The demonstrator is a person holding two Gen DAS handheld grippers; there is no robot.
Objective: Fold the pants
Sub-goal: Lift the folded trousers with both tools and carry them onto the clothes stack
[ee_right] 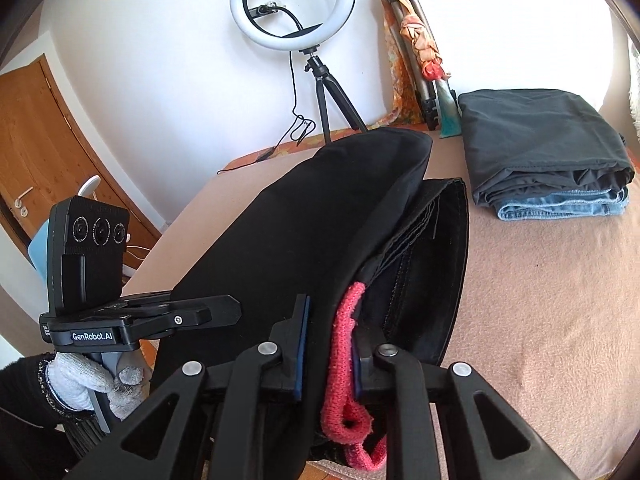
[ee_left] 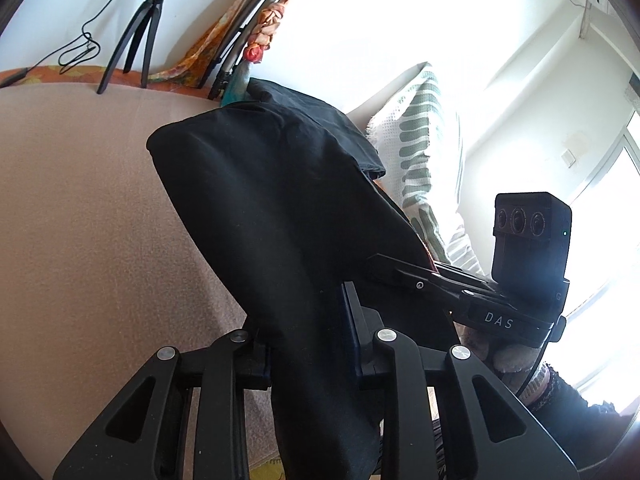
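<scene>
The black pants are folded and lifted above the pink bed cover. My left gripper is shut on one edge of the pants, which run between its jaws. My right gripper is shut on the other edge of the pants, with their red drawstring hanging between the jaws. Each gripper shows in the other's view, the right gripper to the right and the left gripper to the left. Both hold the same bundle from opposite sides.
A stack of folded clothes, dark grey over blue jeans, lies at the far right of the bed. A ring light on a tripod and a wrapped tripod stand by the wall. A patterned pillow lies beside the pants.
</scene>
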